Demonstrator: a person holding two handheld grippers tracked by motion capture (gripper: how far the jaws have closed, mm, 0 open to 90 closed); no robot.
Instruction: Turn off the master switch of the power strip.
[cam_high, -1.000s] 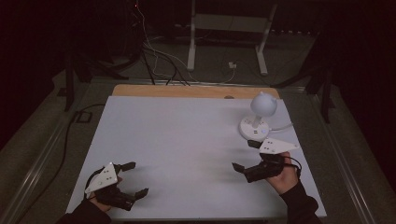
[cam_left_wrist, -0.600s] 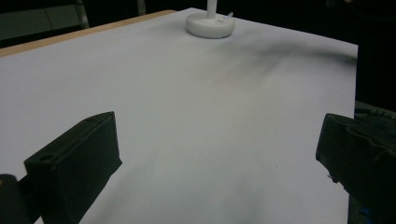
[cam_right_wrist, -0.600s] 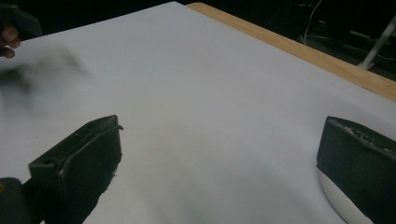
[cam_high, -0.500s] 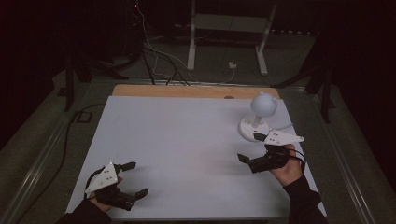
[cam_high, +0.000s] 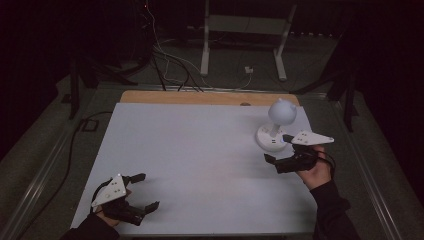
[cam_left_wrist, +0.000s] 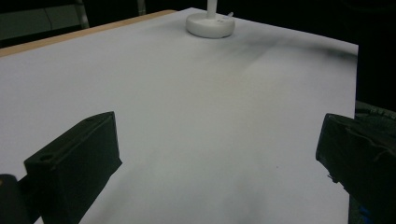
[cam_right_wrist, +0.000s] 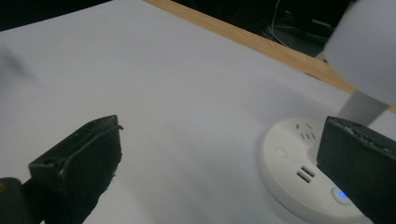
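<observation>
A small white desk lamp stands at the back right of the white table top, with a round base and a globe-shaped head. My right gripper is open just in front of that base, one jaw beside its right edge. In the right gripper view the base shows sockets, USB ports and a lit blue dot, and the lamp head hangs above; the right gripper holds nothing. My left gripper stands open and empty at the near left, and from the left gripper the lamp base is far off.
A strip of bare wood runs along the table's far edge. Beyond it, cables and a metal stand sit on the dark floor. A rail borders the table's right side.
My right gripper has moved away from me and slightly right, up to the lamp base. The left gripper has stayed where it was.
</observation>
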